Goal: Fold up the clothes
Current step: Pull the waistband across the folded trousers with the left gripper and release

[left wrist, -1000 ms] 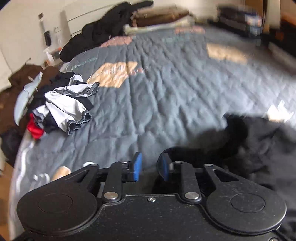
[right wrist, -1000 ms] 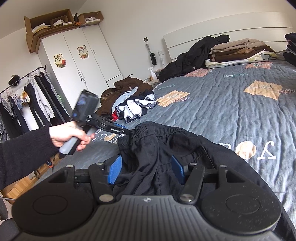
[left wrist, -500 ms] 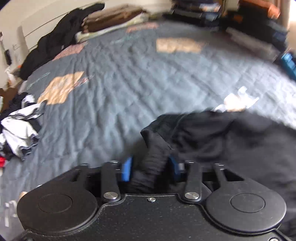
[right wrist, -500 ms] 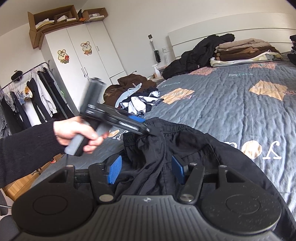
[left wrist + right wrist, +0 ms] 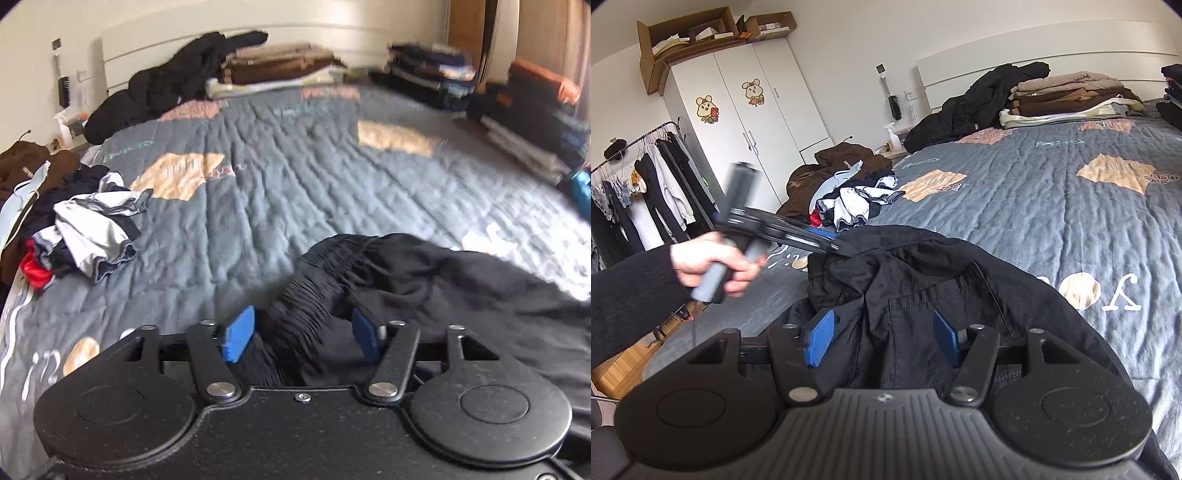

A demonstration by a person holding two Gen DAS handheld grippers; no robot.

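Observation:
A black garment point(image 5: 923, 280) with an elastic waistband point(image 5: 310, 306) lies heaped on the grey quilt point(image 5: 1071, 221) at the near edge of the bed. In the left wrist view the waistband runs between the blue pads of my left gripper point(image 5: 303, 336). Its jaws are opening and the pads stand off the cloth. The right wrist view shows a hand point(image 5: 709, 266) holding the left gripper point(image 5: 840, 248) at the garment's left edge. My right gripper point(image 5: 882, 338) is shut on a gathered bunch of the same garment, which fills the gap between its pads.
A loose heap of unfolded clothes point(image 5: 92, 229) lies at the bed's left side. A black jacket point(image 5: 177, 81) and folded stacks point(image 5: 280, 70) sit by the headboard, and more stacks point(image 5: 517, 110) line the right. A wardrobe point(image 5: 746, 118) and clothes rail point(image 5: 646, 184) stand left of the bed.
My left gripper swung right from the bare quilt onto the waistband and closed on it. Its pads now stand wider apart around the waistband. The right gripper has kept still.

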